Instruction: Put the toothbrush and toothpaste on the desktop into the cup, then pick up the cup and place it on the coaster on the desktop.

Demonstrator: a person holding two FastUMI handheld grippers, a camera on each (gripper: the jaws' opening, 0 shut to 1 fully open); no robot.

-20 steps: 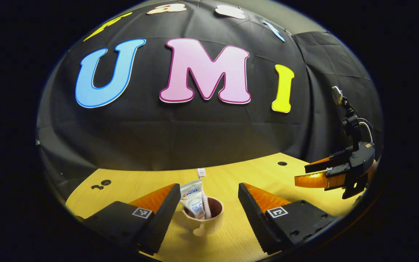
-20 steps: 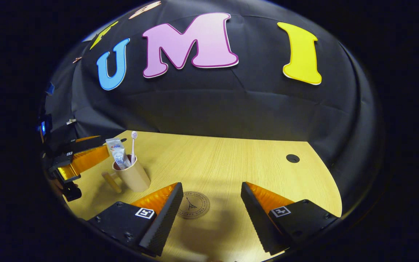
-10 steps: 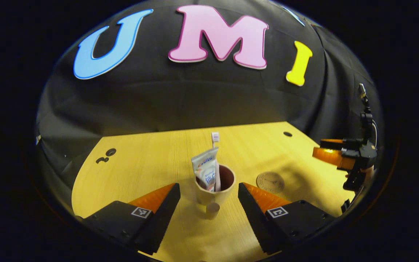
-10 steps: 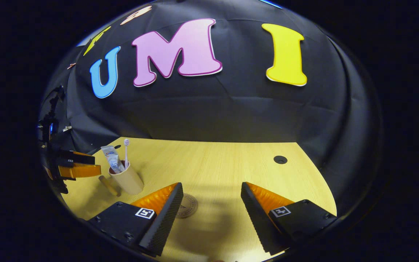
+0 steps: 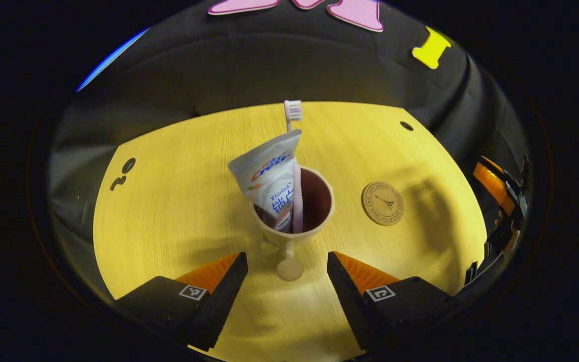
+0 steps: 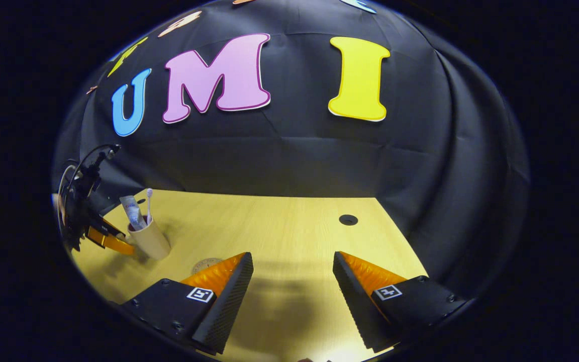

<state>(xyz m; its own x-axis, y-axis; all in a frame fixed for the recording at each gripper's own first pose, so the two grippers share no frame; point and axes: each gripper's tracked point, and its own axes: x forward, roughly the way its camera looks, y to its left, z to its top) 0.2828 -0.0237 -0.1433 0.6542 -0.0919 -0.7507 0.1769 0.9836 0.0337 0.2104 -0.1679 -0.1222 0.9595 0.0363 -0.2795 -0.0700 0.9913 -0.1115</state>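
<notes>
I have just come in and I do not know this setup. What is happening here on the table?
A person works with two handheld grippers over a wooden table. The toothbrush and the toothpaste already stand in the cup, which rests on the table. The left gripper is open and hangs just above the cup's handle, not gripping it. The coaster lies bare beside the cup. The right gripper is open and holds nothing.

The left claw (image 5: pixel 287 274) hangs with its jaws wide apart, the cup (image 5: pixel 293 213) standing just beyond the gap. Bare desk (image 5: pixel 179 201) lies between cup and coaster (image 5: pixel 382 203); the right claw (image 6: pixel 292 284) hovers over bare desk.
</notes>
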